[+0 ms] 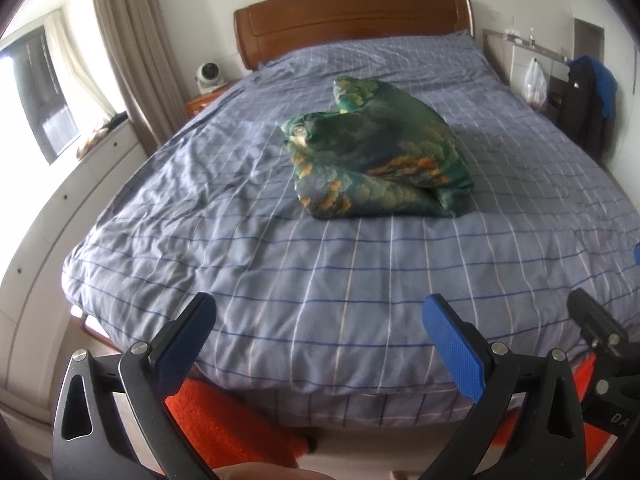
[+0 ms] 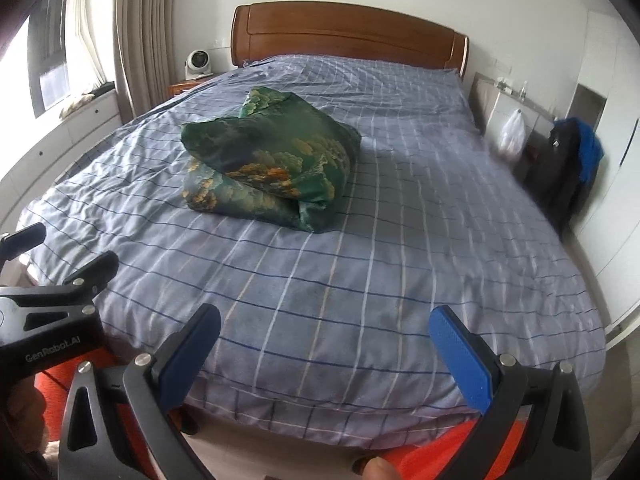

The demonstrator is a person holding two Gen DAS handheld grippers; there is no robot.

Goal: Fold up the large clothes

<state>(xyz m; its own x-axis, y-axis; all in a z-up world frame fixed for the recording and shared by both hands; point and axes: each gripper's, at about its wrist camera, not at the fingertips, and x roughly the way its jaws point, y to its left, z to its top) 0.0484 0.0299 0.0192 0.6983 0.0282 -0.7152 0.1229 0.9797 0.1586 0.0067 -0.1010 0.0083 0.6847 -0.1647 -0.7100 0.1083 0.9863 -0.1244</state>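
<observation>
A green garment with gold and orange print (image 1: 378,156) lies bunched in a loose heap near the middle of the bed (image 1: 280,280); it also shows in the right wrist view (image 2: 272,160). My left gripper (image 1: 320,312) is open and empty, held above the foot edge of the bed, well short of the garment. My right gripper (image 2: 326,324) is open and empty too, also at the foot edge. The right gripper's body shows at the right edge of the left wrist view (image 1: 600,340), and the left gripper's body at the left of the right wrist view (image 2: 52,320).
The bed has a blue-grey checked cover and a wooden headboard (image 1: 352,20). A nightstand with a small fan (image 1: 208,76) stands at the far left, curtains and a window beyond. Dark and blue clothes (image 1: 588,96) hang at the right. Orange fabric (image 1: 224,420) lies below the grippers.
</observation>
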